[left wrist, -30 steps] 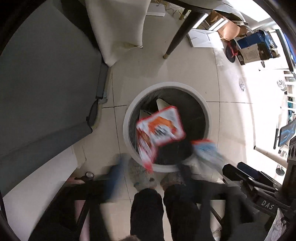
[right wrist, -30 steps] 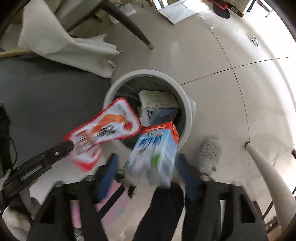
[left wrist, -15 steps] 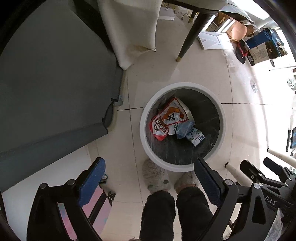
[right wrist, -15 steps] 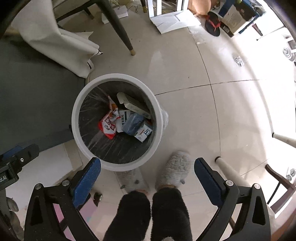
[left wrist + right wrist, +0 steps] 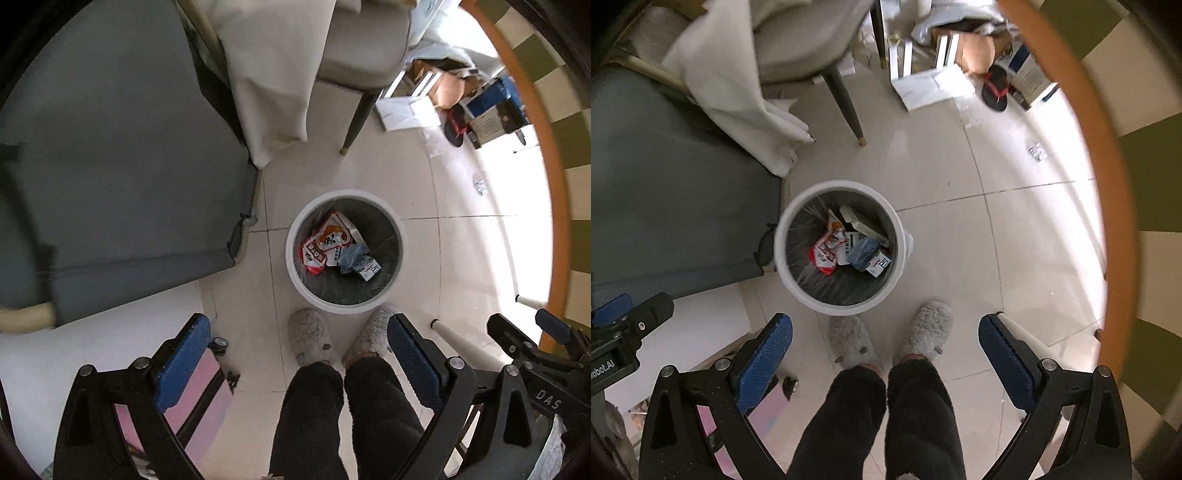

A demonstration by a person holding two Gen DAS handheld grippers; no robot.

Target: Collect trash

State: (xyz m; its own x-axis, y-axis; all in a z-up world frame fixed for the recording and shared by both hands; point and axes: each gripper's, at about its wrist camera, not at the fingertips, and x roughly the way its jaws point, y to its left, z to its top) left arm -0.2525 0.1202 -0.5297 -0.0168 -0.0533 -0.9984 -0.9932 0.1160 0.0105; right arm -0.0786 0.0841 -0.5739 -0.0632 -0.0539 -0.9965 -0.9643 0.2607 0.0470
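A white round bin [image 5: 295,254] [image 5: 781,258] with a dark liner stands on the tiled floor below both grippers. Inside it lie a red and white snack bag [image 5: 325,243] [image 5: 825,251], a blue and white carton [image 5: 364,264] [image 5: 870,256] and a pale flat box [image 5: 860,223]. My left gripper [image 5: 295,354] hangs high above the floor, open and empty, its blue pads [image 5: 183,362] far apart. Pointing down as well, my right gripper [image 5: 884,350] is open with nothing between its pads [image 5: 762,360]. In the left wrist view the right gripper's body [image 5: 535,354] shows at the right edge.
A person's dark trouser legs [image 5: 343,413] and grey slippers [image 5: 308,338] stand just before the bin. A grey mattress [image 5: 110,166] fills the left. A chair with a white cloth [image 5: 738,81] is behind. A round table's orange rim [image 5: 1104,184] curves on the right. Boxes and papers [image 5: 931,88] lie far back.
The snack bag and the carton dropped out of my grippers into the bin. Both grippers have since risen well above it, so the bin looks smaller and the table rim has come into view.
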